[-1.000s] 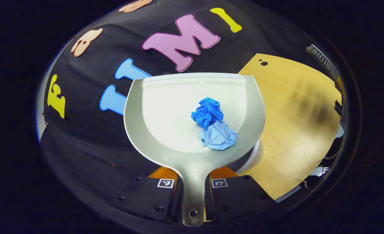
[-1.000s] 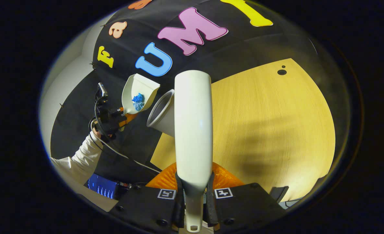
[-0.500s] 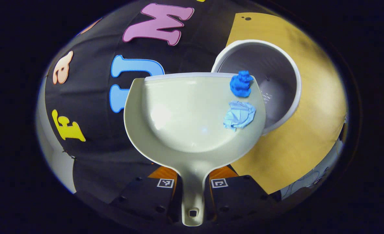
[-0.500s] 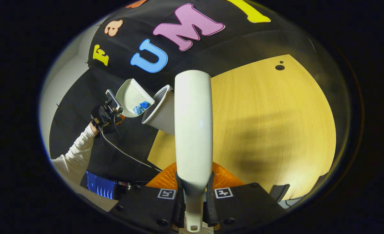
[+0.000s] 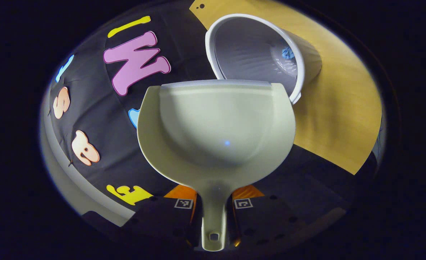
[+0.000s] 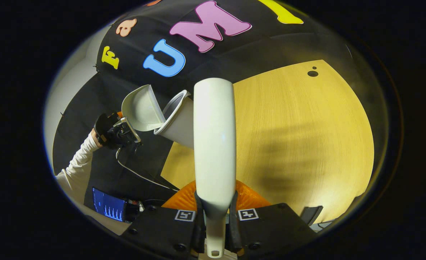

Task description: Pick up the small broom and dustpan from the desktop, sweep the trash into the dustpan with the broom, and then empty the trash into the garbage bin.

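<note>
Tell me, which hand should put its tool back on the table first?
Probably left: its hand-held gripper holds the dustpan, now bare, tipped at the bin where blue trash lies.

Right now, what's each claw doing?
Left claw: closed on the dustpan handle.
Right claw: closed on the broom handle.
</note>
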### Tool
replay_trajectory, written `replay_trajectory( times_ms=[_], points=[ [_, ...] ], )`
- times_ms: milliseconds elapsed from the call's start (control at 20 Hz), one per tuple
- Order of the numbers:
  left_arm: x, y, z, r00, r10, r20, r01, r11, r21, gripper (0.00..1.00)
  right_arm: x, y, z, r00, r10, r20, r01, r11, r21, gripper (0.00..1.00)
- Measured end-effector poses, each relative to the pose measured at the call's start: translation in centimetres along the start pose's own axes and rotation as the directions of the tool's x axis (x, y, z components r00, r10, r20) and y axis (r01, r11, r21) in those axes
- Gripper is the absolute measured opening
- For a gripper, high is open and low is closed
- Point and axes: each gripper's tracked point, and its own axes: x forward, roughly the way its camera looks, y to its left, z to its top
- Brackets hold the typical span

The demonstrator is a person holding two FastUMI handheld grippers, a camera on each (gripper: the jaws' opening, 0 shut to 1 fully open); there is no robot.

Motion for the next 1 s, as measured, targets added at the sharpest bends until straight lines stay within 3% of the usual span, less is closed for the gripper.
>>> replay_trajectory(
  times_ms=[50, 200, 350, 500, 650, 850, 950, 1000],
  points=[
    [0.1, -0.1, -0.1, 1.0, 0.004, 0.002, -0.004, 1.0, -0.02, 0.25, 0.1, -0.2, -0.1, 1.0, -0.007, -0.003, 0.007, 1.0, -0.004, 0.28],
    [-0.7, -0.3, 0.8, 0.998, -0.047, 0.031, 0.052, 0.978, -0.204, 0.25, 0.3, 0.2, 0.2, 1.0, -0.02, -0.006, 0.02, 1.0, -0.006, 0.29],
    [-2.4, 0.1, 2.9, 0.993, -0.068, 0.094, 0.101, 0.909, -0.405, 0.25, 0.5, 0.8, 1.9, 1.0, -0.023, 0.018, 0.023, 1.0, 0.003, 0.29],
    [-4.0, 0.3, 5.9, 0.981, -0.086, 0.173, 0.171, 0.802, -0.573, 0.23, 0.6, 1.6, 4.2, 0.998, -0.024, 0.055, 0.024, 1.0, 0.008, 0.29],
    [-5.9, 0.8, 8.2, 0.961, -0.127, 0.246, 0.264, 0.691, -0.673, 0.25, -0.3, 2.1, 6.2, 0.996, -0.021, 0.089, 0.021, 1.0, 0.002, 0.29],
    [-10.4, 2.0, 11.6, 0.927, -0.171, 0.334, 0.373, 0.504, -0.779, 0.25, -1.3, 1.7, 7.8, 0.991, -0.047, 0.127, 0.046, 0.999, 0.008, 0.29],
    [-13.4, 2.2, 13.8, 0.888, -0.195, 0.417, 0.46, 0.391, -0.797, 0.25, -1.6, 1.2, 8.4, 0.987, -0.072, 0.145, 0.069, 0.997, 0.025, 0.29],
    [-15.2, 1.8, 15.2, 0.861, -0.215, 0.461, 0.508, 0.32, -0.8, 0.25, -1.4, 0.7, 8.7, 0.984, -0.093, 0.153, 0.089, 0.996, 0.033, 0.29]
  ],
)
